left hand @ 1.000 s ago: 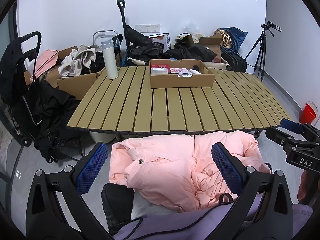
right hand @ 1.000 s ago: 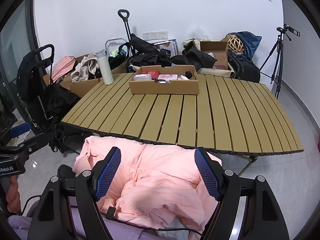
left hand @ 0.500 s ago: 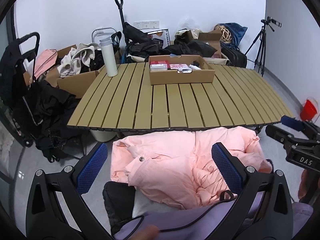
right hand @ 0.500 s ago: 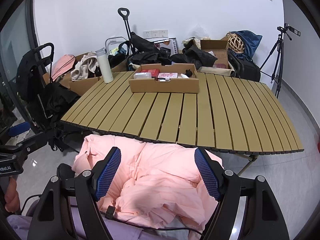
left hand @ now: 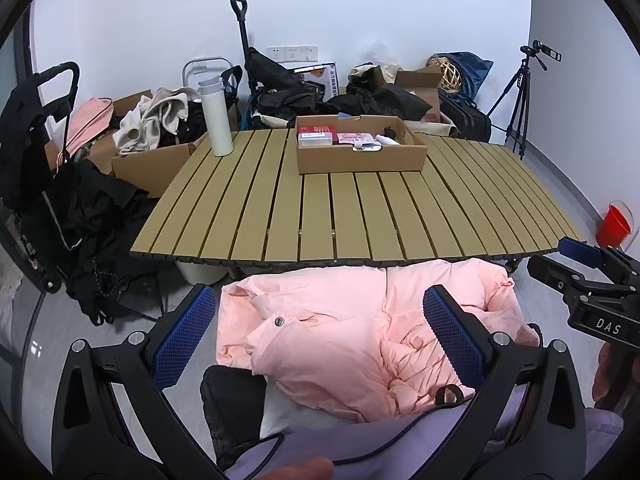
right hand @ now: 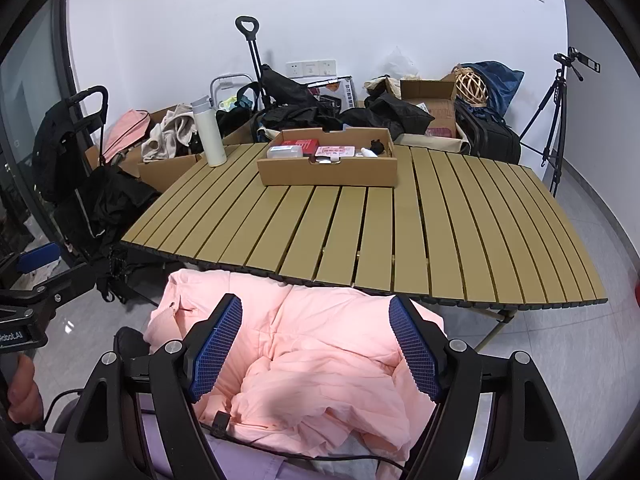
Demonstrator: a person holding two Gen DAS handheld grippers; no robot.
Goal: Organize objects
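Note:
A slatted wooden table (left hand: 360, 208) (right hand: 400, 220) stands ahead. On its far side sits an open cardboard box (left hand: 360, 152) (right hand: 328, 168) with small items inside. A white thermos (left hand: 216, 120) (right hand: 209, 132) stands upright at the table's far left corner. A pink puffer jacket (left hand: 340, 328) (right hand: 320, 360) lies crumpled on my lap, below the table's near edge. My left gripper (left hand: 320, 336) is open and empty above the jacket. My right gripper (right hand: 316, 348) is open and empty above the jacket too; it also shows at the right edge of the left wrist view (left hand: 588, 268).
Behind the table lie piles of black clothing (left hand: 288, 96), cardboard boxes (left hand: 152, 168) and bags. A black stroller (left hand: 36, 152) stands at the left. A tripod (left hand: 520, 96) stands at the right wall, and a red bucket (left hand: 614, 224) on the floor.
Both views have shifted slightly, with the table appearing a little higher and farther. Both grippers stay open over the jacket.

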